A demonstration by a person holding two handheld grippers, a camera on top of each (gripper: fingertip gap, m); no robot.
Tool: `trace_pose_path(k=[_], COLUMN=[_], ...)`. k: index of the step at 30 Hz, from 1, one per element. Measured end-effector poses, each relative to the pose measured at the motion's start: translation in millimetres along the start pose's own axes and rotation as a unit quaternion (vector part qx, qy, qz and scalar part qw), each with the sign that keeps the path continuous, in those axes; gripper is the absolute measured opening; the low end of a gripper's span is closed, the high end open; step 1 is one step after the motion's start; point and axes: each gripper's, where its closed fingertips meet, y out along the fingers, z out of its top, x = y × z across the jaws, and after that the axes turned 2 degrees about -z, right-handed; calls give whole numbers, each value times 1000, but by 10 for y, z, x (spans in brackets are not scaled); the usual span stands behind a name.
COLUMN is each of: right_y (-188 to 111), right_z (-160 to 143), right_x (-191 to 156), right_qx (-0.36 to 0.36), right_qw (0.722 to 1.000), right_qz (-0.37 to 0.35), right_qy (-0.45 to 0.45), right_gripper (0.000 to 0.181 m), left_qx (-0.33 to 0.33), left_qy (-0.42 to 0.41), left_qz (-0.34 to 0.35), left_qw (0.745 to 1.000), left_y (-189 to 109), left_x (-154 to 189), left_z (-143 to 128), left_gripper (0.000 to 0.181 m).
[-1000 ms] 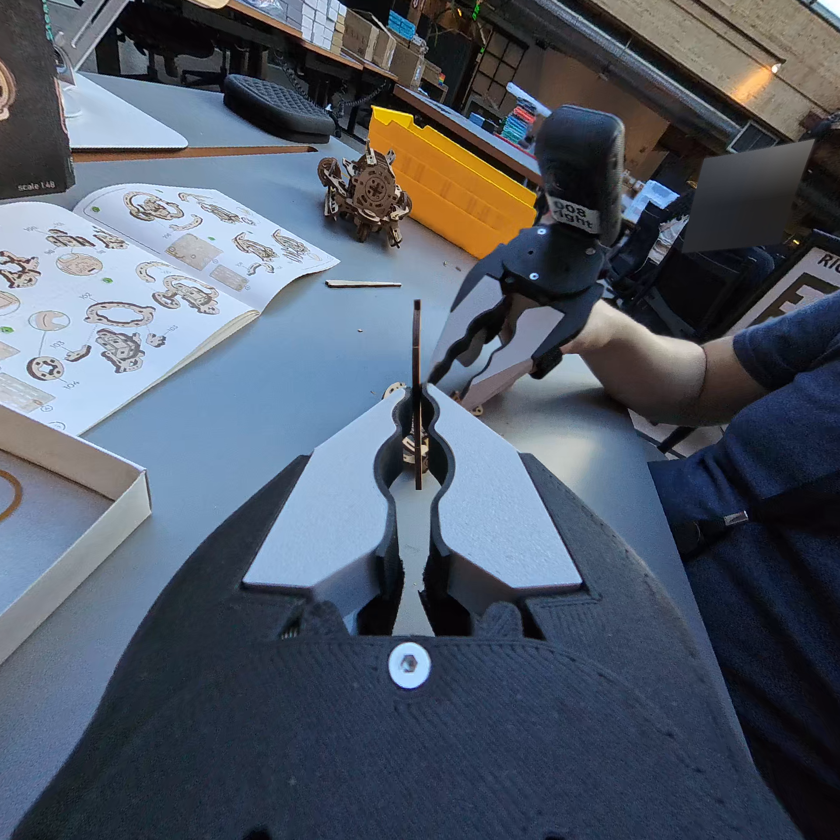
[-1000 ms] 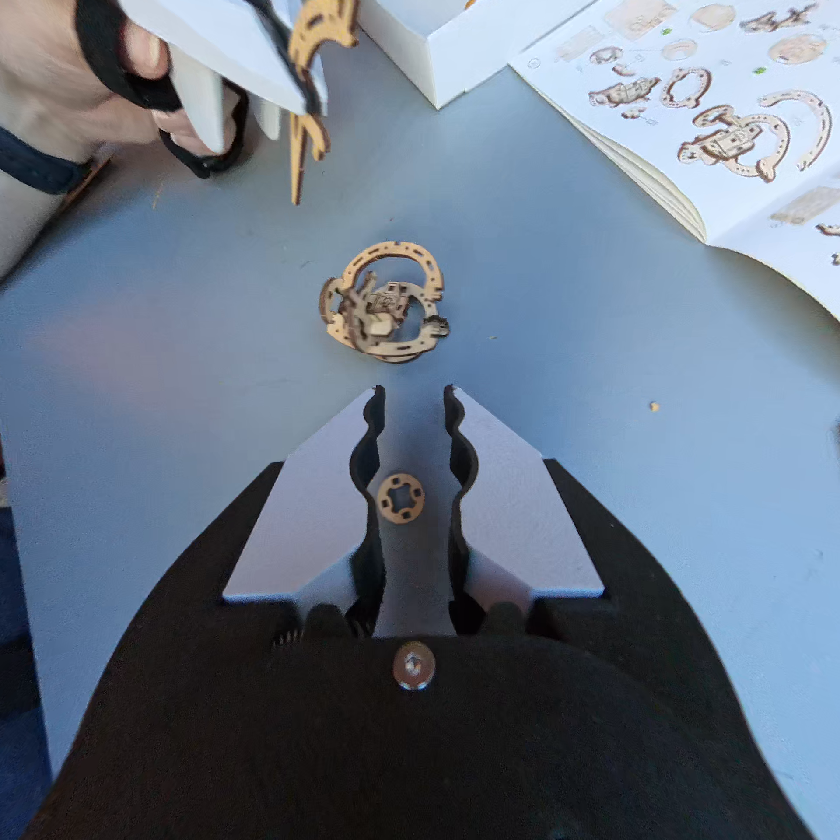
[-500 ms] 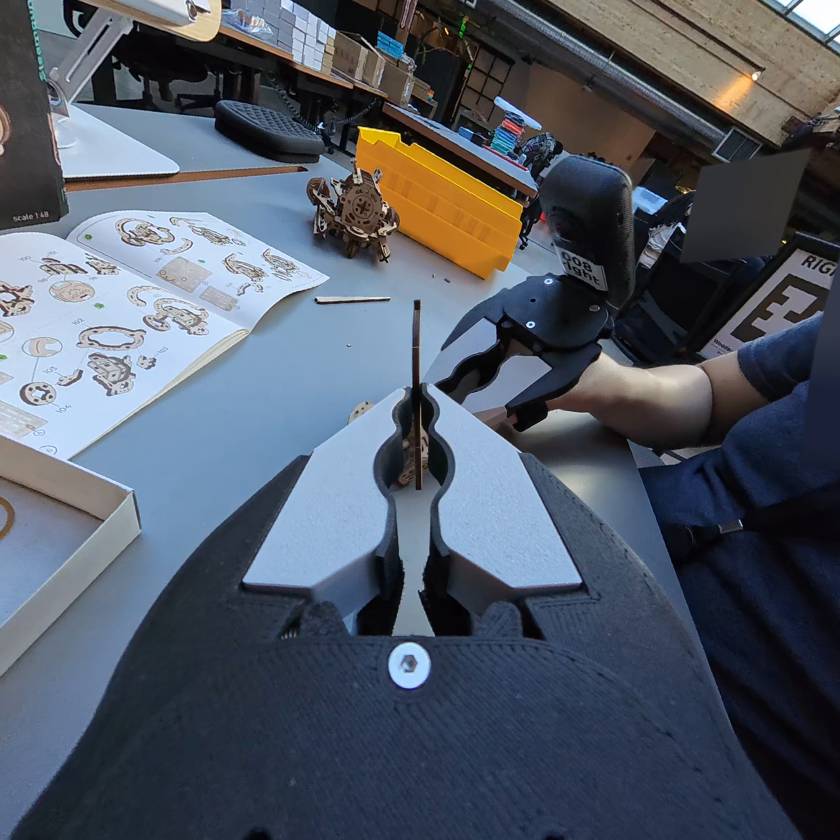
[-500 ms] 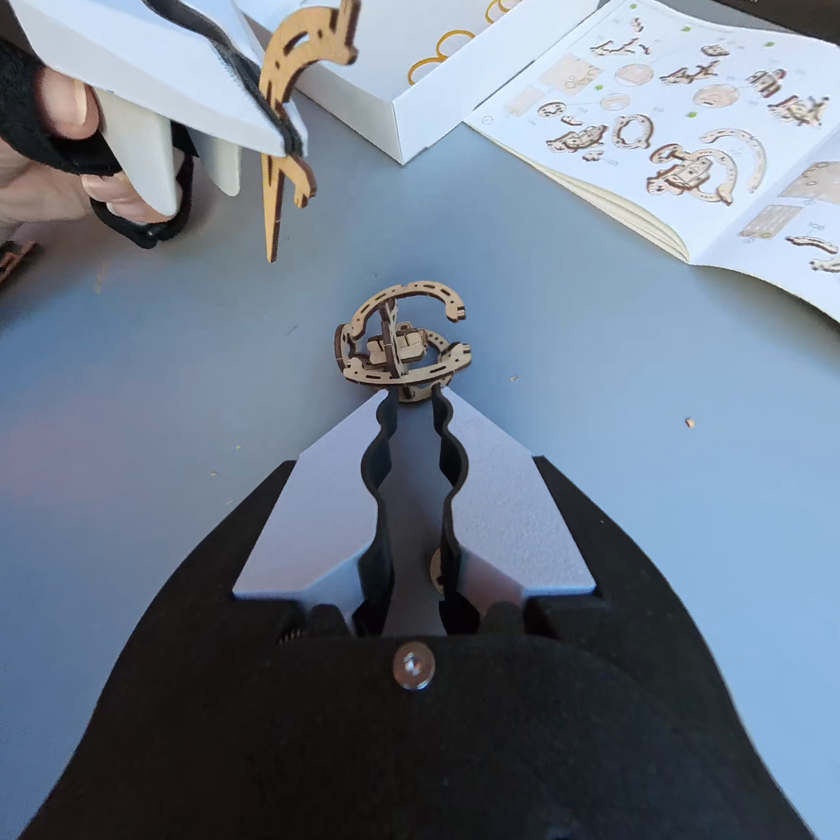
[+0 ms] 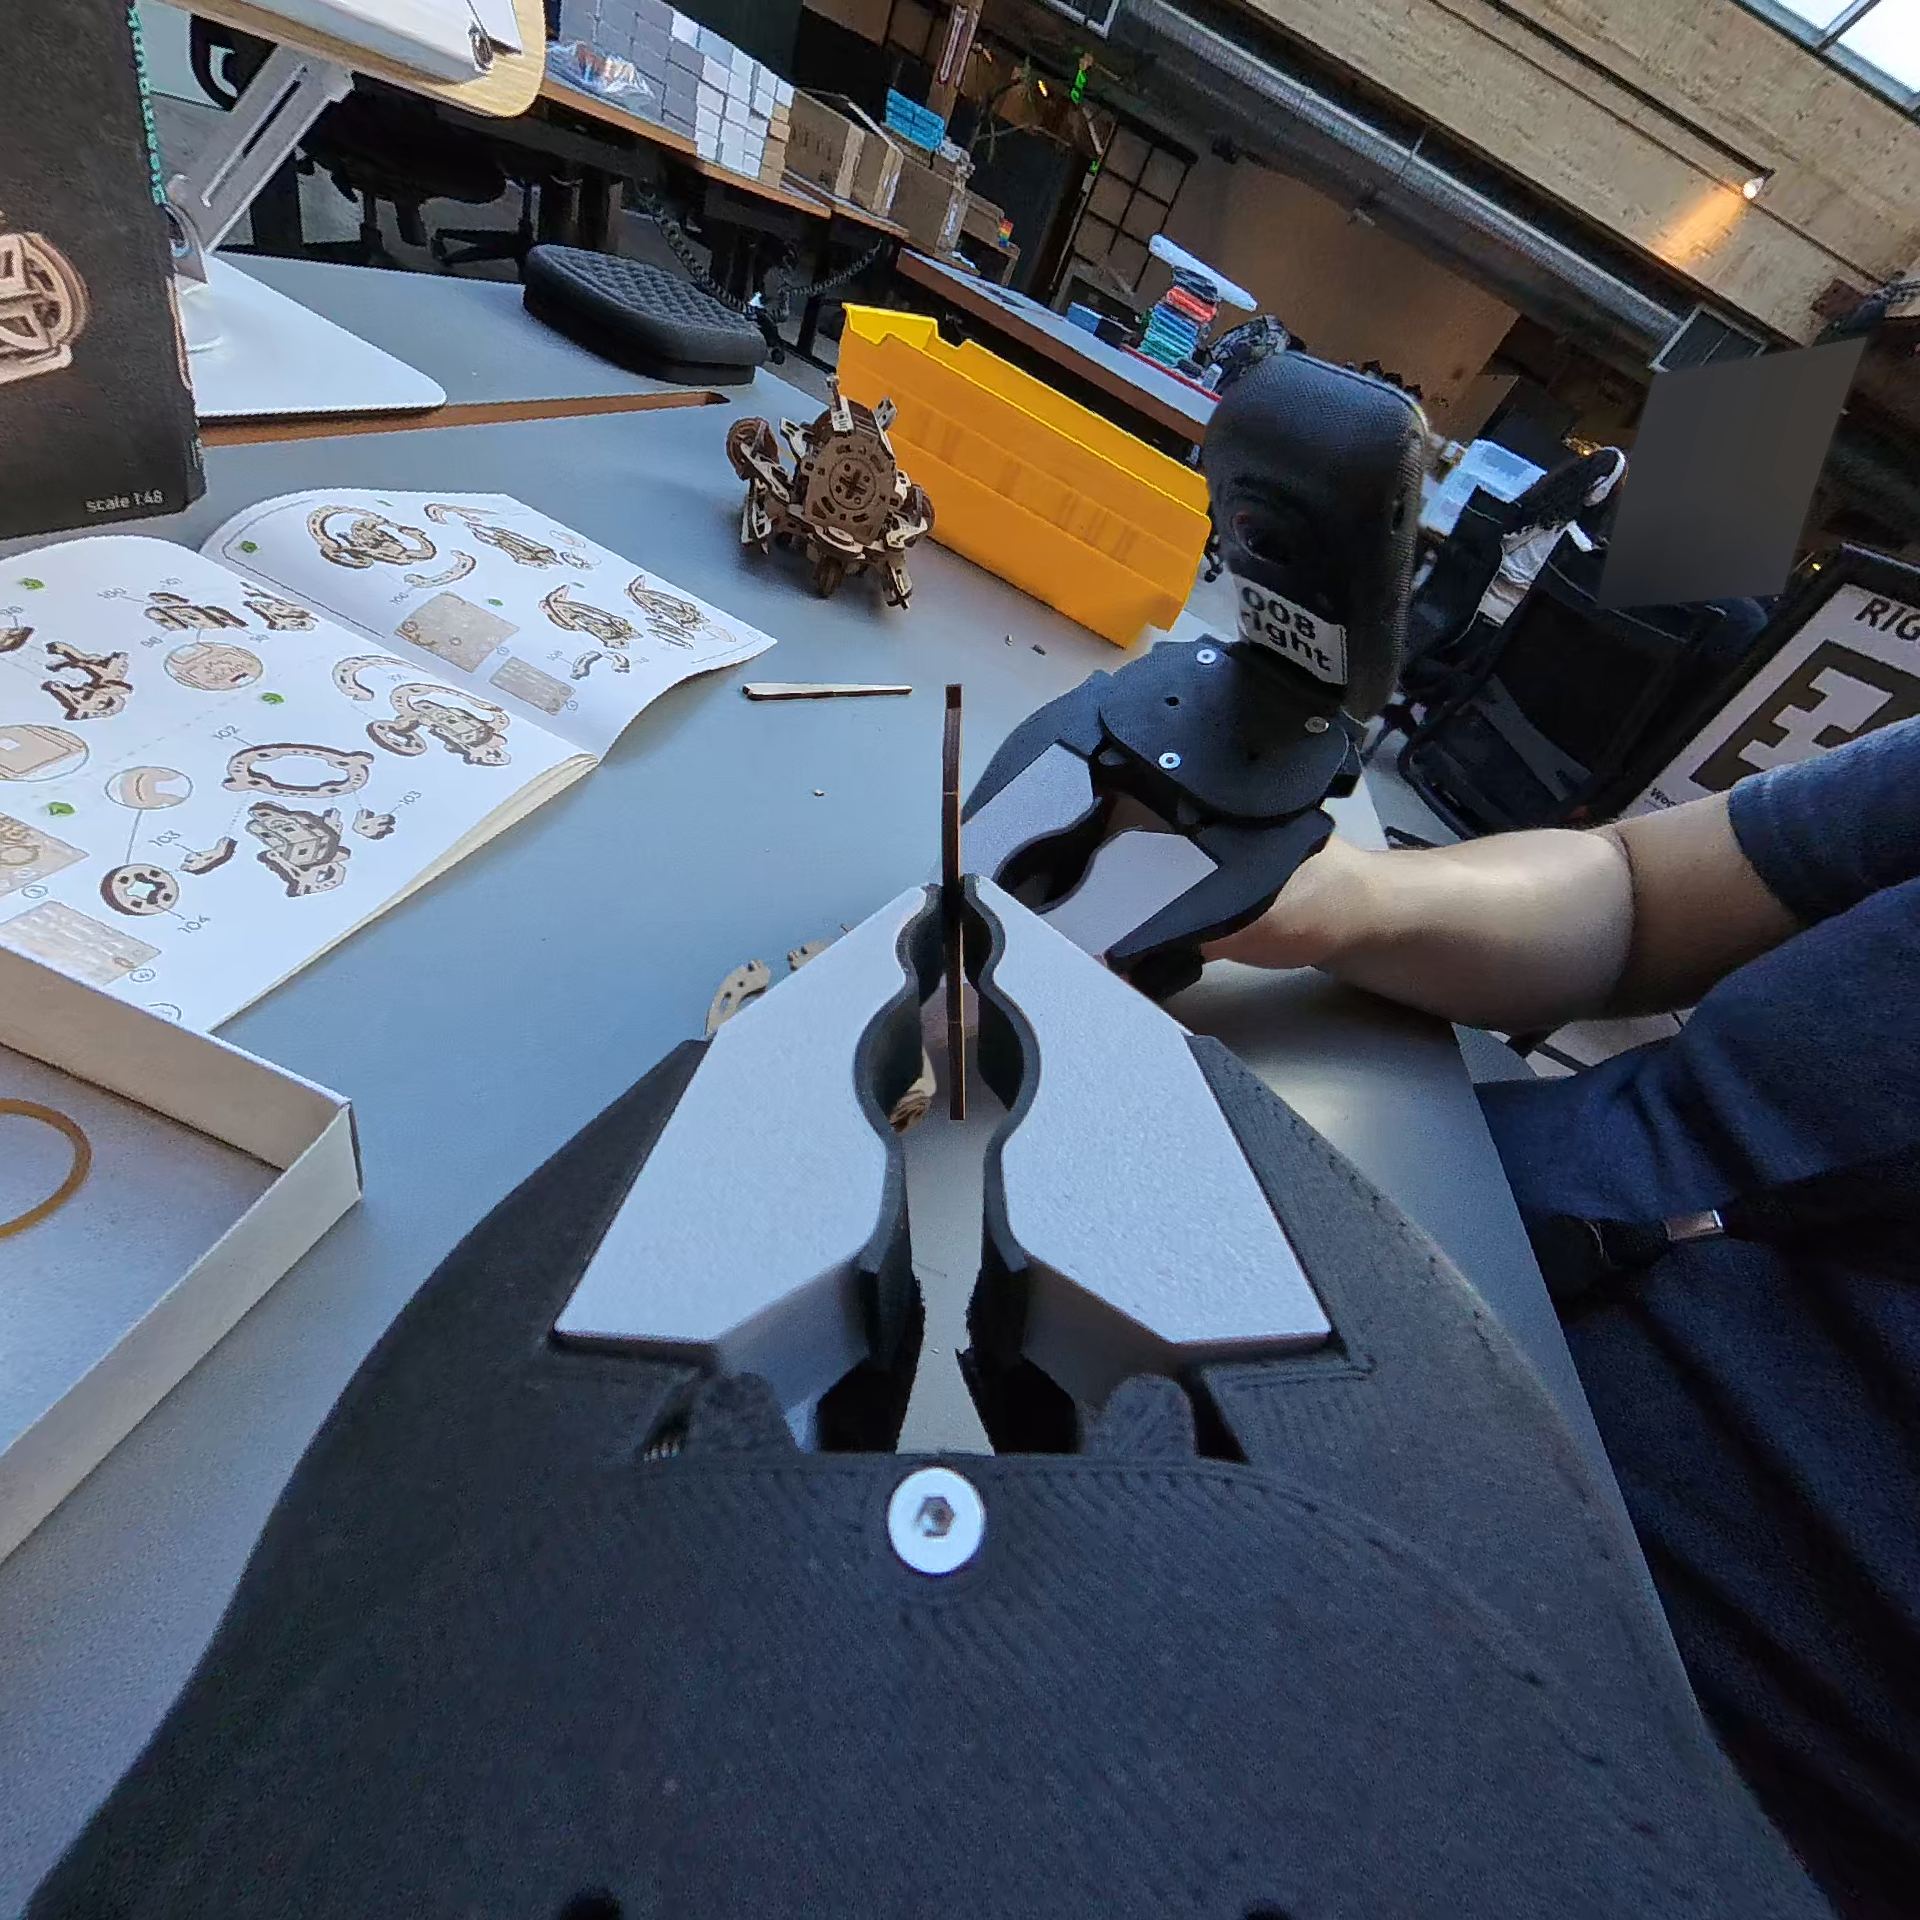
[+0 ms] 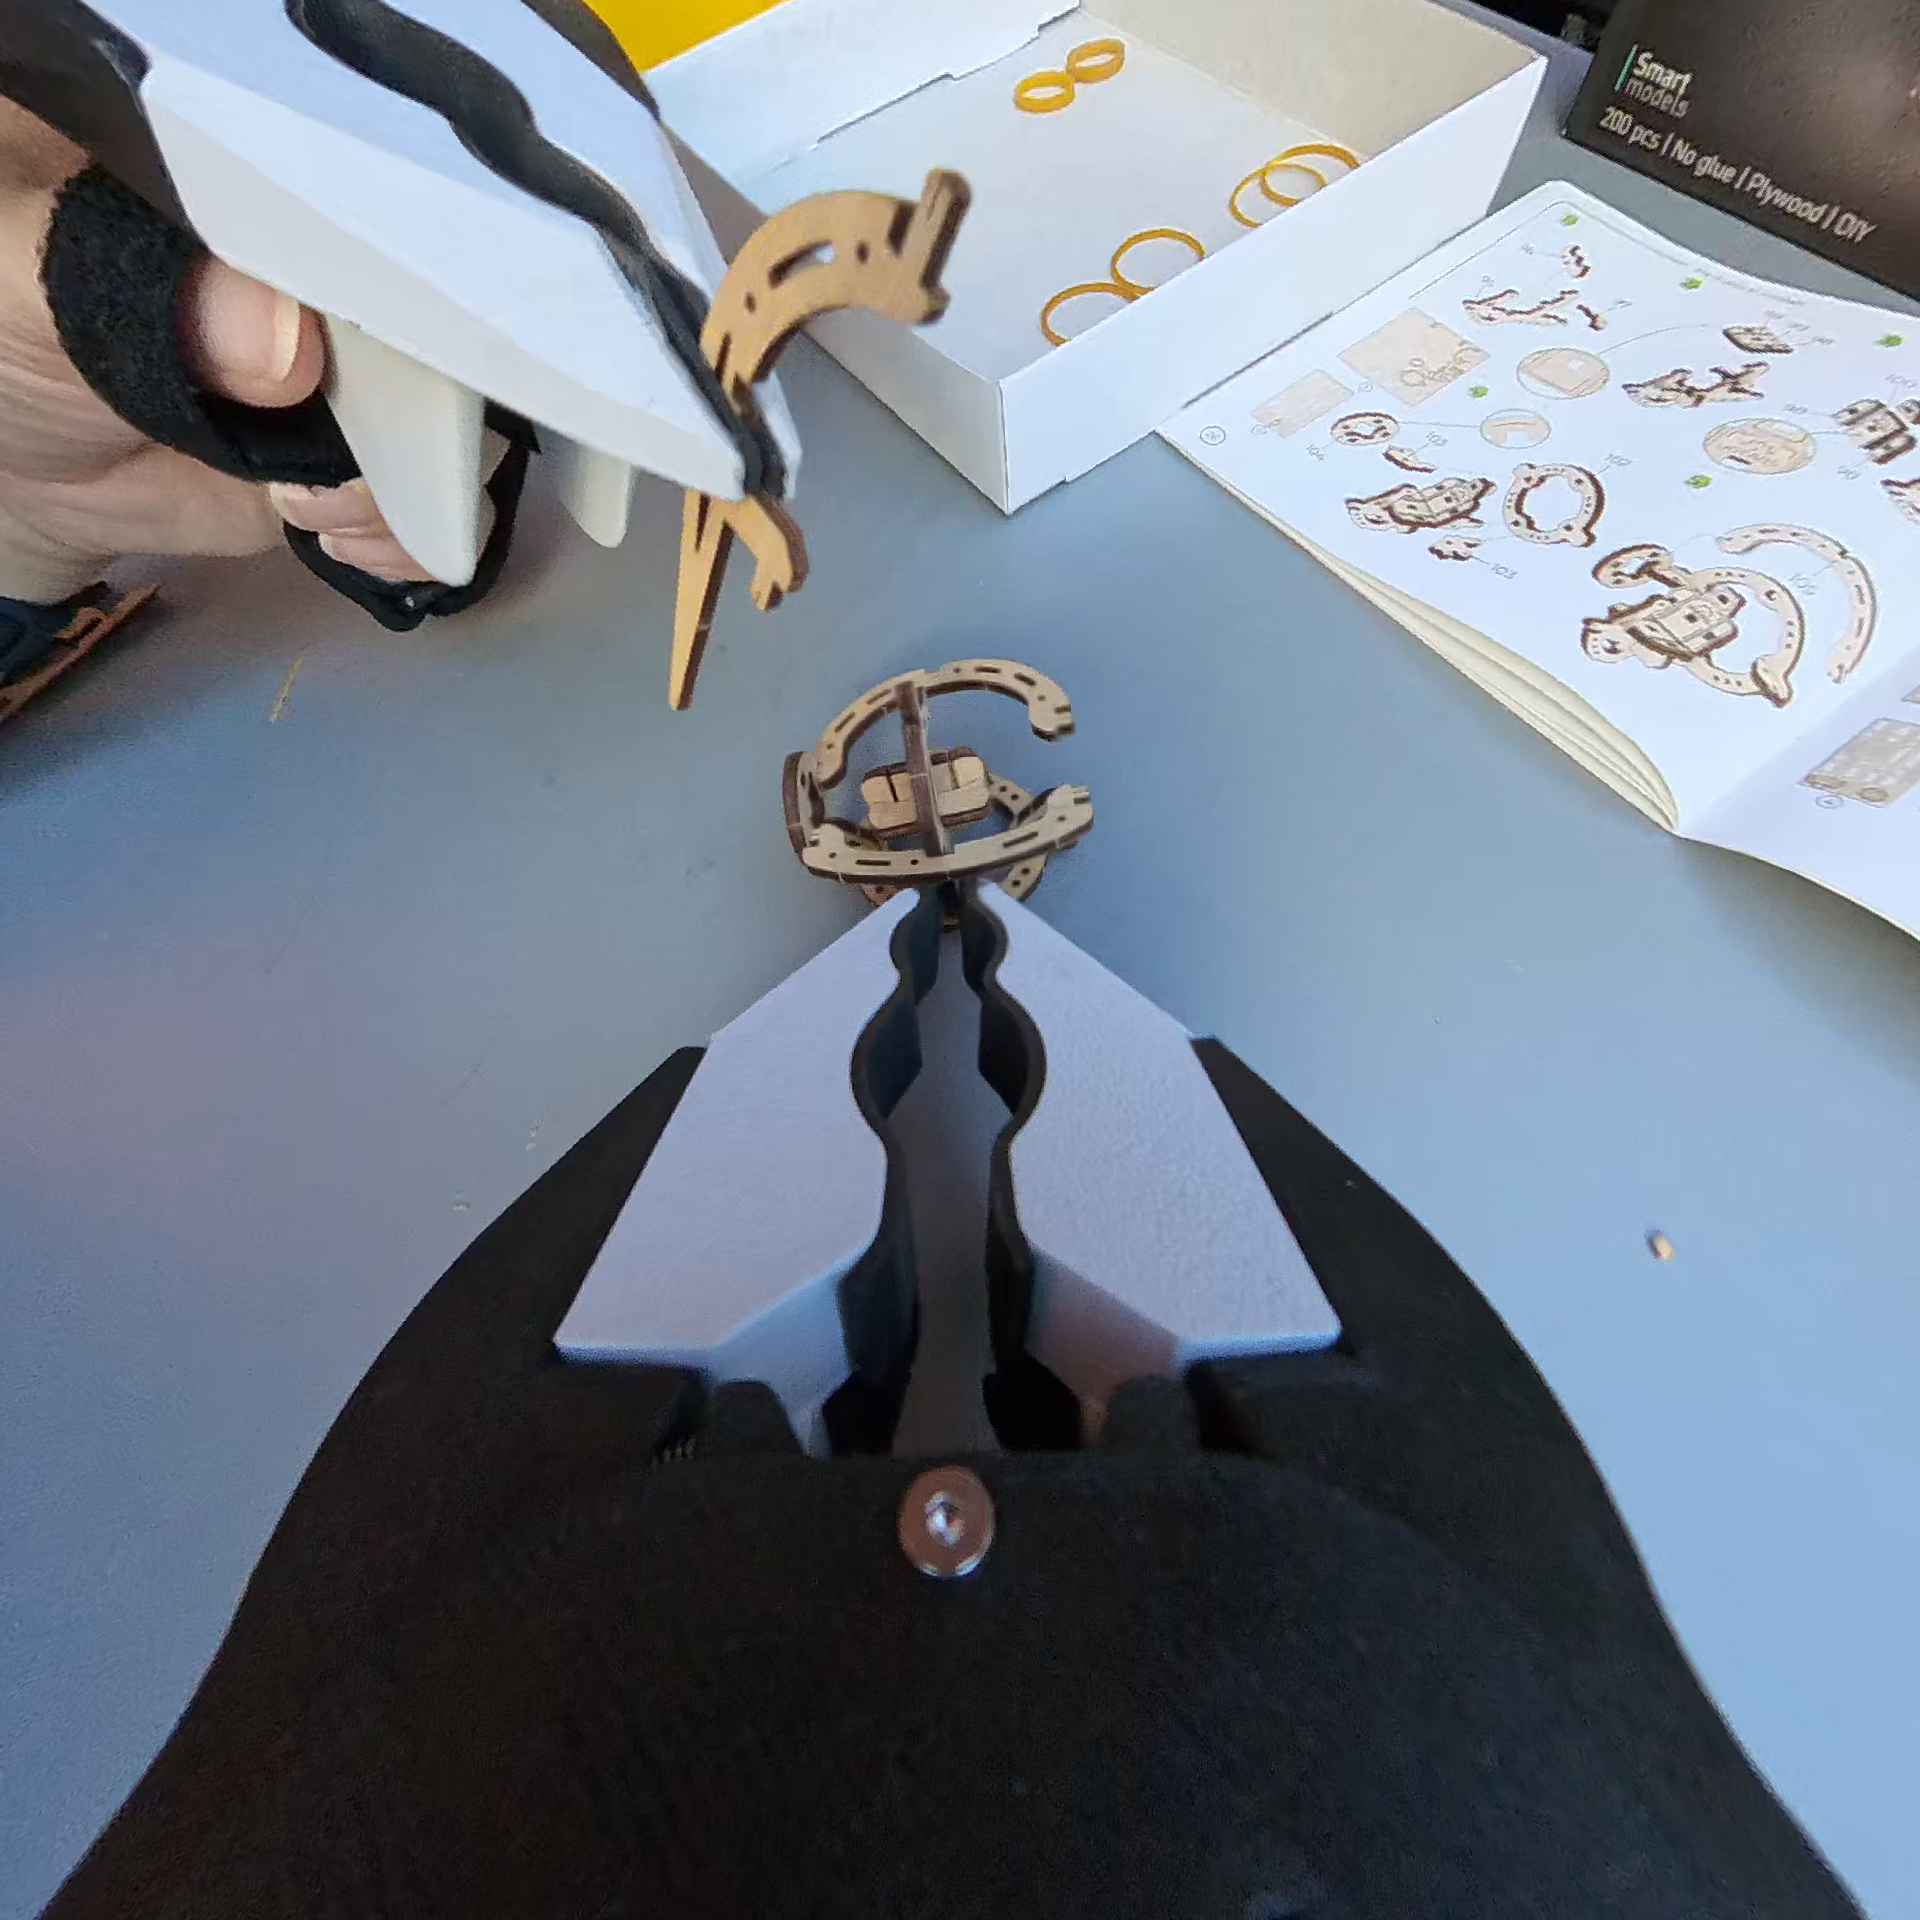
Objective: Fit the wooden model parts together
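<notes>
On the grey bench (image 6: 312, 935) I find the half-built ring assembly (image 6: 935, 795) pinched at its near edge by my right gripper (image 6: 945, 909). My left gripper (image 6: 764, 468), clamped on the curved wooden part (image 6: 821, 281), hangs just above-left, so that joint remains unmade.

Both grippers same build: left gripper (image 5: 953, 904) and right gripper (image 6: 951, 902) have chunky black textured body, pale grey wedge fingers (image 5: 769, 1122) with wavy black pads, silver hex screw (image 5: 935, 1519) behind fingers. Navy short sleeve (image 5: 1829, 810).
</notes>
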Motion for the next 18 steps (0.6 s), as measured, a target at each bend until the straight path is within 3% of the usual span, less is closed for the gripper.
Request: trace_pose_path(k=[6, 11, 13, 18], right_y=[-30, -436, -682, -1019], right_z=[52, 181, 309, 412], right_x=[-15, -3, -11, 98], right_qx=[9, 78, 126, 168], right_qw=[999, 988, 970, 910], right_qz=[25, 126, 197, 324], right_qy=[-19, 36, 66, 197], right_gripper=[2, 1, 1, 1], left_qx=[24, 82, 83, 100], left_qy=[8, -27, -41, -82], left_qz=[26, 1, -23, -59], left_qw=[999, 996, 995, 990], left_y=[-96, -224, -183, -1], left_x=[-74, -47, 11, 182], left_z=[95, 272, 266, 335], left_gripper=[0, 0, 0, 0])
